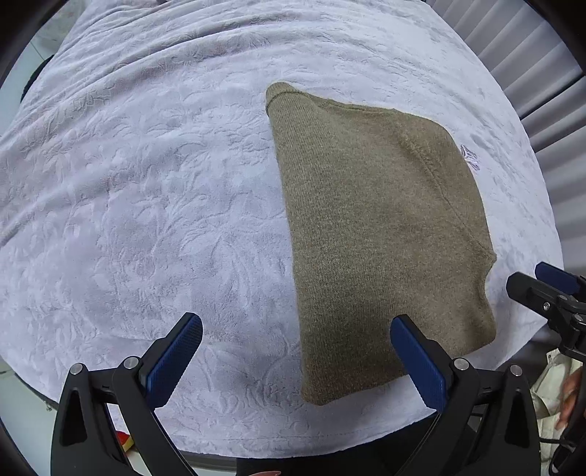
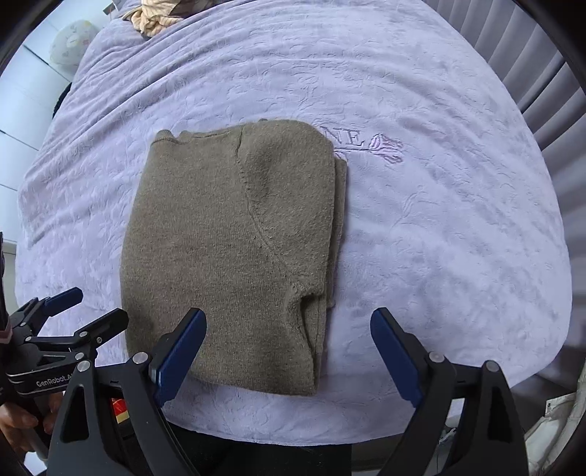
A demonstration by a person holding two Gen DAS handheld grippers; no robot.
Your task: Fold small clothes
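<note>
An olive-brown knit sweater (image 1: 381, 234) lies folded into a flat rectangle on the pale lilac textured blanket (image 1: 146, 190). My left gripper (image 1: 296, 326) hangs open above the sweater's near left edge, its blue pads wide apart and nothing between them. In the right wrist view the same sweater (image 2: 234, 249) shows its sleeve seam and stacked layers along the right side. My right gripper (image 2: 288, 322) is open above the sweater's near right corner, clear of the cloth. The right gripper also shows in the left wrist view (image 1: 538, 282), and the left gripper in the right wrist view (image 2: 91, 307).
The blanket covers a surface whose near edge (image 2: 293, 435) runs just below the sweater. A bundle of striped and beige cloth (image 2: 154, 18) lies at the far end. Grey pleated curtain (image 1: 542, 73) hangs on the right. A person's hand (image 2: 22, 421) holds the left tool.
</note>
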